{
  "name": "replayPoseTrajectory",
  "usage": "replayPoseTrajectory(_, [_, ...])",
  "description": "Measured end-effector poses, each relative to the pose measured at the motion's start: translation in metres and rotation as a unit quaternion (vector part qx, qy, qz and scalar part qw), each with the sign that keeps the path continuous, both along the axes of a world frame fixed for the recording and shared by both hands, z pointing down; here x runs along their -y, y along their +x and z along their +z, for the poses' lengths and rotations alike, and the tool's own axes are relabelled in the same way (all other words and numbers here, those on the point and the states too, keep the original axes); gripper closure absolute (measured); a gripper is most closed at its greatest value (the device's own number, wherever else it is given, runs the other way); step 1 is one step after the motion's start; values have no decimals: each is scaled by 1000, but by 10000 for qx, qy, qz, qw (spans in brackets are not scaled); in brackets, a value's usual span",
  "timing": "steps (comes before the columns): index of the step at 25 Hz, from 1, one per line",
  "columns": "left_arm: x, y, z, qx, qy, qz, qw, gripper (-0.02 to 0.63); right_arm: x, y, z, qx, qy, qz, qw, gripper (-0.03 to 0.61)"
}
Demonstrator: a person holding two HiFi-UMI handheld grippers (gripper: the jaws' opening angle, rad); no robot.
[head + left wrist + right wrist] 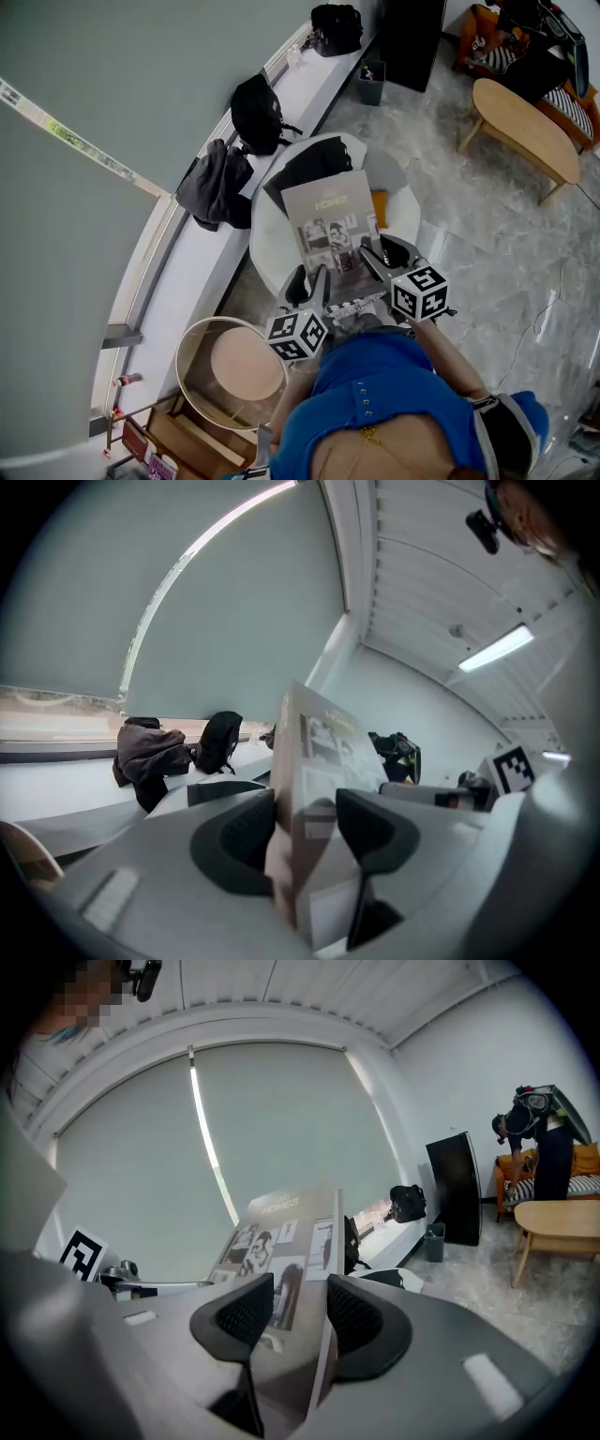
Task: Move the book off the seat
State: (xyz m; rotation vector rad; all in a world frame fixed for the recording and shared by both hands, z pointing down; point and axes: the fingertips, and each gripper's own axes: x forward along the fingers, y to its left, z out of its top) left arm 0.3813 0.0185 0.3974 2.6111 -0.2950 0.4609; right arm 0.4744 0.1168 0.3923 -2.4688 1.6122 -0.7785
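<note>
Person's blue top (375, 394): lowest in the head view, directly behind both tools.

Left gripper (309, 279): jaws clamped on the book's (330, 220) near left corner. Its own view shows both pads pressing the book's edge (323, 752) from either side.

Right gripper (372, 249): jaws likewise clenched on the near right corner, with the cover (281, 1232) running up between them. Judged purpose: a grip at each corner keeps the wide, thin volume from sagging or twisting.

Book: grey cover with photographs, tilted with its far edge raised. It appears lifted clear of the seat (267, 246) but hangs directly above it.

Seat: white and rounded, with a dark item (305, 167) lying at its back.

Surroundings: round side table (239, 361) just beside the seat, a likely set-down place. A backpack (258, 112) sits on the window ledge (187, 272).

Task status, judged: lift done, carry-off and placement outstanding.
</note>
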Motion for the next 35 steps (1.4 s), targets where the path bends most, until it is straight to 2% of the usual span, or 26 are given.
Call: replayPoseTrajectory(35, [-8, -2, -14, -75, 12, -119, 9999, 419, -5, 1, -17, -177, -16, -131, 9998, 396])
